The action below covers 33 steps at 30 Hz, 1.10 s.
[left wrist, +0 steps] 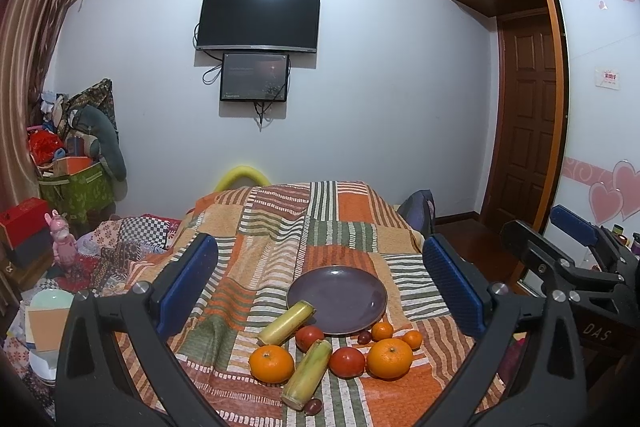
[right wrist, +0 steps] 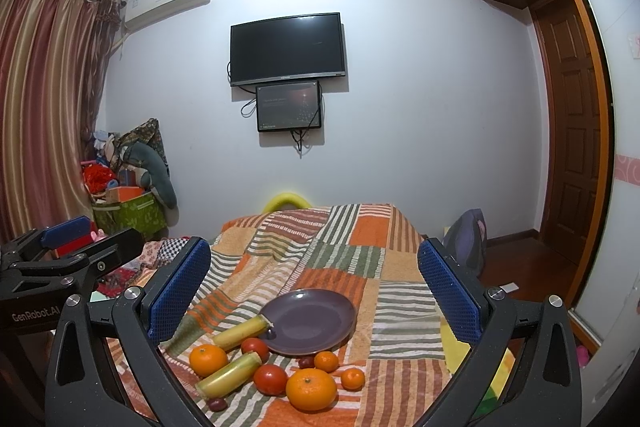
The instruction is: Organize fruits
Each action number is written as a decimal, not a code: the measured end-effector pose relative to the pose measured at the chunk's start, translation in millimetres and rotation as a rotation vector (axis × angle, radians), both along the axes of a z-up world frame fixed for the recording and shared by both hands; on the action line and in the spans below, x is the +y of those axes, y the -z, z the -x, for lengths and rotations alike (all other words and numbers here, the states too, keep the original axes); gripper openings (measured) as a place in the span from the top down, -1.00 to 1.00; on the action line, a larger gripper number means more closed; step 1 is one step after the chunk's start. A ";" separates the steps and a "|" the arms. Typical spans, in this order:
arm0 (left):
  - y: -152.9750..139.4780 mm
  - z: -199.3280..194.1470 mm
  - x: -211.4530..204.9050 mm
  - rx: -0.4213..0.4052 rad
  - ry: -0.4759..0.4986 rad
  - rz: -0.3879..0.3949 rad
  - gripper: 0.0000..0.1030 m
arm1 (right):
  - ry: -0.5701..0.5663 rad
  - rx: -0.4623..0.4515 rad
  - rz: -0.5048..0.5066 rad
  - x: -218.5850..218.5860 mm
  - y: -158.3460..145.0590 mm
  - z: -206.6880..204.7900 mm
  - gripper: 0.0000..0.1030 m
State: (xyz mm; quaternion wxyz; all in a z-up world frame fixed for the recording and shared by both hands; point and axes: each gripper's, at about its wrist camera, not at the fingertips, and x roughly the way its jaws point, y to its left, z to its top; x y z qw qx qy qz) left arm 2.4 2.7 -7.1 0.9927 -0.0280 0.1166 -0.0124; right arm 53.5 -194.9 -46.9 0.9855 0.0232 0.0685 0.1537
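Both grippers, left [left wrist: 320,291] and right [right wrist: 314,291], hover with jaws wide apart and nothing held. Oranges, tomatoes and sugarcane pieces lie loose beside the empty round purple plate [left wrist: 340,297] near the patchwork-covered bed's [left wrist: 344,227] near edge. Sorting seems unstarted; next, probably grasp the large orange [right wrist: 311,388].

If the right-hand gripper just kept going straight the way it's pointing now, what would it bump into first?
Probably the purple plate. The right gripper is open and empty, and in its own view the plate sits between its fingers, beyond the fruit lying nearer on the patchwork blanket. Depth is uncertain; aimed slightly higher, it would meet the blanket behind.
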 end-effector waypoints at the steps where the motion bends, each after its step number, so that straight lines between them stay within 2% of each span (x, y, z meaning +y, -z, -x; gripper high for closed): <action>1: 0.1 0.2 -0.2 0.000 -0.001 -0.001 -1.00 | 0.000 0.000 0.001 -0.3 0.5 -0.1 -1.00; 15: -2.6 0.1 1.0 0.009 0.001 0.002 -1.00 | -0.007 0.012 0.008 1.1 1.2 -5.4 -1.00; 23: 3.2 -5.1 -0.7 0.021 -0.003 -0.043 -1.00 | -0.023 0.060 0.040 -0.4 17.1 -19.5 -0.99; 26: 8.4 -12.2 4.7 0.053 0.002 -0.039 -0.93 | -0.048 0.105 0.049 -3.4 27.2 -27.5 -0.80; 28: 13.1 -18.4 10.0 0.081 0.007 -0.043 -0.70 | -0.054 0.140 0.063 -4.8 34.8 -32.9 -0.68; 29: 16.0 -21.8 12.4 0.099 0.007 -0.048 -0.65 | -0.054 0.159 0.071 -5.7 39.3 -36.0 -0.66; 33: 33.7 -38.8 24.6 0.189 -0.014 -0.077 -0.55 | -0.075 0.221 0.101 -7.8 52.1 -44.7 -0.47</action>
